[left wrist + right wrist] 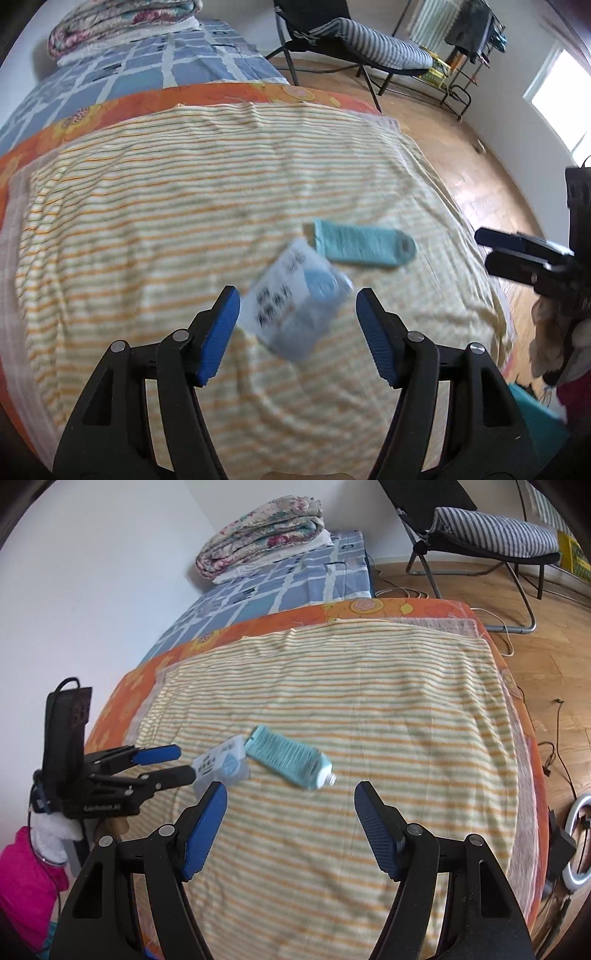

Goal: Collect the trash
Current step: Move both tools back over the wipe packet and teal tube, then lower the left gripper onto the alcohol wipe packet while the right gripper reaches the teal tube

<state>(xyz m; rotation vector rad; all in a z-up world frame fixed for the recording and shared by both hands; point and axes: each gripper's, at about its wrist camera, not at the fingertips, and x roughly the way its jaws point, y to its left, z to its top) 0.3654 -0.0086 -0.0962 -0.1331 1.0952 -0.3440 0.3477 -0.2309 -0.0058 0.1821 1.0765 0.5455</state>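
Both tongs gape wide and empty: left tongs (297, 314) around packet (295, 299), right tongs (291, 797) near tube (288, 757)

blanket (369, 686): soft striped cloth | tube (288, 762): matt teal plastic | packet (295, 299): glossy printed plastic | fingers (218, 332): ribbed blue rubbery pads | floor (554, 609): glossy wood

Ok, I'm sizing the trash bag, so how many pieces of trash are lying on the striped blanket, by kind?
Teal squeezed tube: 1
White and blue wrapper packet: 1
Total: 2, both on the striped blanket, side by side; whether they touch is unclear. The left gripper is open at the packet.
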